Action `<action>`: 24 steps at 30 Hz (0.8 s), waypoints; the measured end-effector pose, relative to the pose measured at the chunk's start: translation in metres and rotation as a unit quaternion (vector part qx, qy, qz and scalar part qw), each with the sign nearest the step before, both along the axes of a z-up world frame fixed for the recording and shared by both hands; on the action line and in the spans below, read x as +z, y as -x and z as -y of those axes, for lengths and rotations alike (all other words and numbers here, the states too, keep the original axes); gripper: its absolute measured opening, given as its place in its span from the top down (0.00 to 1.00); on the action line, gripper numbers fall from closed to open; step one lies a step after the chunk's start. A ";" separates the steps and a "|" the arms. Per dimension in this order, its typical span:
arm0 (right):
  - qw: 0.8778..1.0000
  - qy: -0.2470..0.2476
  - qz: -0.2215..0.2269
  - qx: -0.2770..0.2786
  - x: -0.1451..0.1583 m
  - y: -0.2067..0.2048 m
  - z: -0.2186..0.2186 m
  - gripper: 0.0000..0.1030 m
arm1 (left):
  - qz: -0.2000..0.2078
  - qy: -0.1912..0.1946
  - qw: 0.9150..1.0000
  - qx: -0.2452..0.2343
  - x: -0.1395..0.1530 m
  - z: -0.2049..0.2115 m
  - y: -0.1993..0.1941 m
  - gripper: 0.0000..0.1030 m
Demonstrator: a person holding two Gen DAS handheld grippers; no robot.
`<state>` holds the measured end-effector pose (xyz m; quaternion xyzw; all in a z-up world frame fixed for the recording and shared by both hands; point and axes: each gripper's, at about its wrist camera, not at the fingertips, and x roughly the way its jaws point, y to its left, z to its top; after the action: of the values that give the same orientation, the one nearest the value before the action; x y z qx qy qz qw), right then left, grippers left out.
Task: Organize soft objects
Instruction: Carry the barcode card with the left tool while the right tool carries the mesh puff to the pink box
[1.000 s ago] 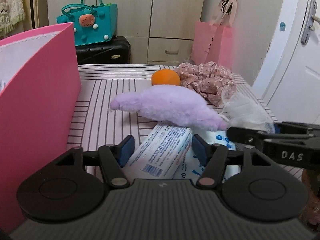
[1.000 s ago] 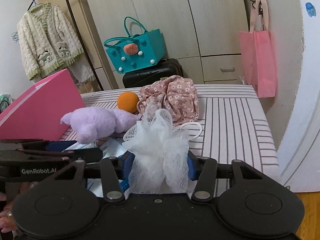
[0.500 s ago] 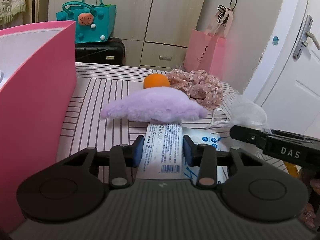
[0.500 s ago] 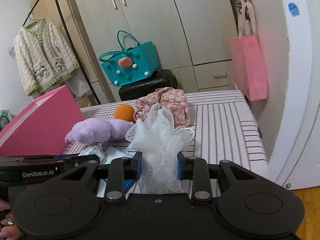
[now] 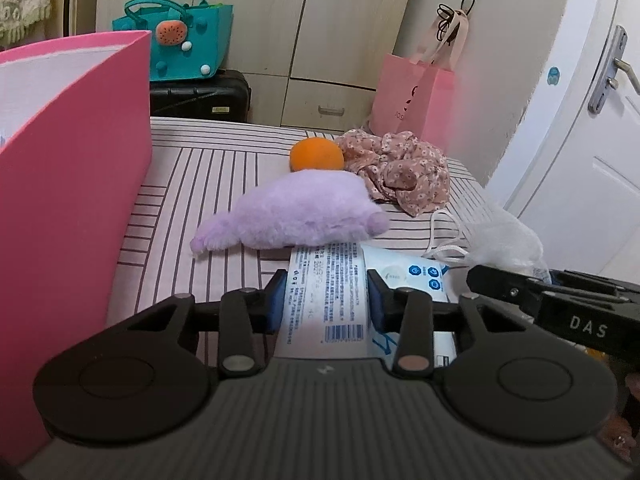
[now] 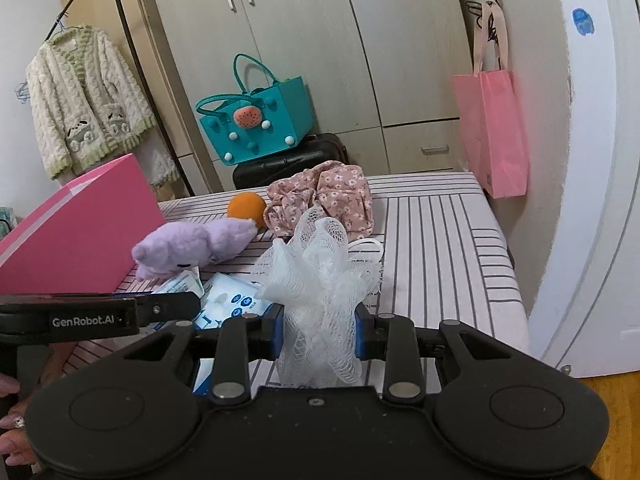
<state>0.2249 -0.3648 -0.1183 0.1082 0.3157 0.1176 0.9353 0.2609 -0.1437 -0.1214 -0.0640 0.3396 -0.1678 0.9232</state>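
Left gripper (image 5: 326, 298) pinches a white wipes pack (image 5: 326, 292); right gripper (image 6: 318, 330) squeezes a white mesh bath pouf (image 6: 320, 276). Both sit over the striped table (image 6: 440, 240), near the purple plush (image 5: 296, 212) and pink box (image 5: 60, 200).

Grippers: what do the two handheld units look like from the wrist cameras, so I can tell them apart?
Both are black plastic with blue pads on the jaws and two round discs on a ribbed body. The left gripper shows the white lettering GenRobot.AI on its side in the right wrist view; the right gripper shows DAS in the left wrist view.
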 end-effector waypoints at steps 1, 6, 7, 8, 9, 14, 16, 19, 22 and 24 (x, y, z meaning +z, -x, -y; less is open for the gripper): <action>1.000 -0.001 -0.002 -0.001 -0.001 0.000 0.001 0.65 | 0.001 0.000 1.000 0.000 0.001 0.000 0.001 0.63; 1.000 -0.001 0.006 0.000 0.001 0.006 0.002 0.65 | 0.000 0.013 1.000 -0.006 0.005 -0.001 0.010 0.63; 1.000 0.000 0.008 0.000 0.003 0.008 0.002 0.65 | 0.000 0.011 1.000 -0.008 0.006 -0.001 0.012 0.63; 1.000 0.003 0.008 0.000 0.004 0.010 0.003 0.65 | -0.001 0.010 1.000 -0.010 0.006 0.000 0.014 0.63; 1.000 0.006 0.008 0.000 0.005 0.012 0.003 0.65 | 0.000 0.010 1.000 -0.013 0.007 0.000 0.018 0.63; 1.000 0.025 0.005 -0.004 0.010 0.024 0.002 0.65 | 0.008 0.005 0.999 -0.036 0.014 0.000 0.032 0.63; 1.000 0.029 0.004 -0.006 0.011 0.030 0.002 0.65 | 0.014 0.002 0.999 -0.043 0.016 0.000 0.039 0.63; 1.000 0.030 -0.004 -0.006 0.011 0.038 0.003 0.65 | 0.015 -0.004 0.999 -0.051 0.020 0.000 0.046 0.63; 0.999 0.032 -0.023 0.003 0.010 0.046 0.002 0.65 | 0.020 -0.013 0.998 -0.059 0.024 0.000 0.054 0.63; 0.999 0.035 -0.035 0.008 0.009 0.053 0.001 0.65 | 0.024 -0.014 0.998 -0.061 0.028 -0.002 0.060 0.63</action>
<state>0.1721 -0.3658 -0.1095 0.0765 0.3528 0.1099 0.9261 0.2007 -0.1413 -0.0938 -0.0262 0.3229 -0.2205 0.9200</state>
